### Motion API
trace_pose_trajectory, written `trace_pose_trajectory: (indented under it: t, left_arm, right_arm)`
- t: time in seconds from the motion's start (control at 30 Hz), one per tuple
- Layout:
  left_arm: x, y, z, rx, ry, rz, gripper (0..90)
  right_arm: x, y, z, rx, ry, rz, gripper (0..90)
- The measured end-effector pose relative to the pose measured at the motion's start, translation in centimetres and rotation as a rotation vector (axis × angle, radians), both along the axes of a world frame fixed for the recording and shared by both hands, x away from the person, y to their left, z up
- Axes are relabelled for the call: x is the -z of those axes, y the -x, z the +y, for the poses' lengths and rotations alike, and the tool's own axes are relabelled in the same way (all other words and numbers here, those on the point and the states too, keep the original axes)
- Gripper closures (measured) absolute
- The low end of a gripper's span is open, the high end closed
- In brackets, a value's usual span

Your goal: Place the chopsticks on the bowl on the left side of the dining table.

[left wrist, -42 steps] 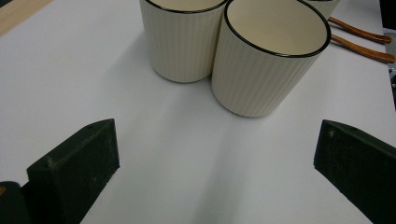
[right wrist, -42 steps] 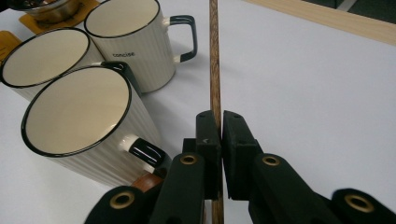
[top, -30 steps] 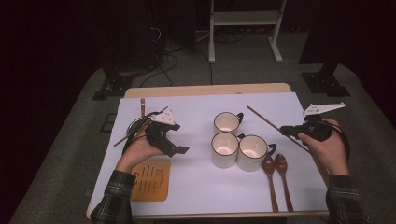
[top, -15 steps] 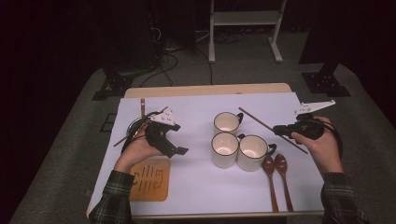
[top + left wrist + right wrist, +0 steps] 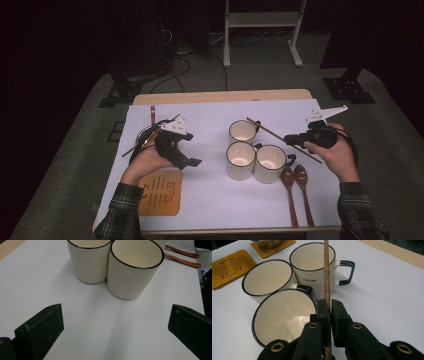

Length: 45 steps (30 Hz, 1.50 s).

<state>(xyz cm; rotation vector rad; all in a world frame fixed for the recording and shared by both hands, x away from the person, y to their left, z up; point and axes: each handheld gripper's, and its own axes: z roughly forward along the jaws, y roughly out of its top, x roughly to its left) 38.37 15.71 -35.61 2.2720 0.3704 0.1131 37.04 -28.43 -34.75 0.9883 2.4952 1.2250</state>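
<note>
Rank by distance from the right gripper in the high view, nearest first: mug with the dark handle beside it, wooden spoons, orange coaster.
From the right gripper, shut on a wooden stick:
1. Mug, just left of it and below.
2. Wooden spoons, nearer the table's front edge.
3. Orange coaster, far left, by the left hand.

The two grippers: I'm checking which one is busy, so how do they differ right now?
The right gripper has its jaws shut on a wooden stick; the left gripper stands wide open with nothing between its jaws. The right one is over the mugs; the left sits beside them, above bare table. Both are black and hand-held.
</note>
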Motion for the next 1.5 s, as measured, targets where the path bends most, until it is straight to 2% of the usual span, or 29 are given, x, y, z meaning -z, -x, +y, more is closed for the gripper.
trace_pose_trajectory:
  t: [0.27, 0.53, 0.87, 1.1, 1.2, 1.5]
  left_arm:
    - [0.0, 0.0, 0.0, 0.002, 0.002, 0.006, 0.0]
    - [-0.3, 0.3, -0.1, 0.003, -0.011, -0.009, 0.0]
    - [-0.9, 0.5, -0.4, 0.003, -0.019, -0.014, 0.0]
    - [-1.3, 0.4, -0.7, -0.004, -0.008, -0.024, 0.0]
    - [-1.2, 0.4, -0.7, 0.002, -0.016, -0.027, 0.0]
    - [-1.3, 0.4, -0.6, 0.006, -0.006, -0.035, 0.0]
  right_arm:
    - [0.1, -0.3, 1.0, -0.033, 0.004, 0.000, 85.2]
    - [0.5, -0.7, 1.8, -0.072, 0.015, 0.010, 85.2]
    - [0.1, -1.3, 2.9, -0.127, 0.008, -0.002, 85.2]
    - [0.1, -1.9, 3.5, -0.159, 0.006, 0.003, 85.2]
    - [0.0, -2.0, 3.7, -0.172, 0.001, 0.005, 85.2]
    - [0.0, -1.9, 4.9, -0.206, 0.006, 0.013, 85.2]
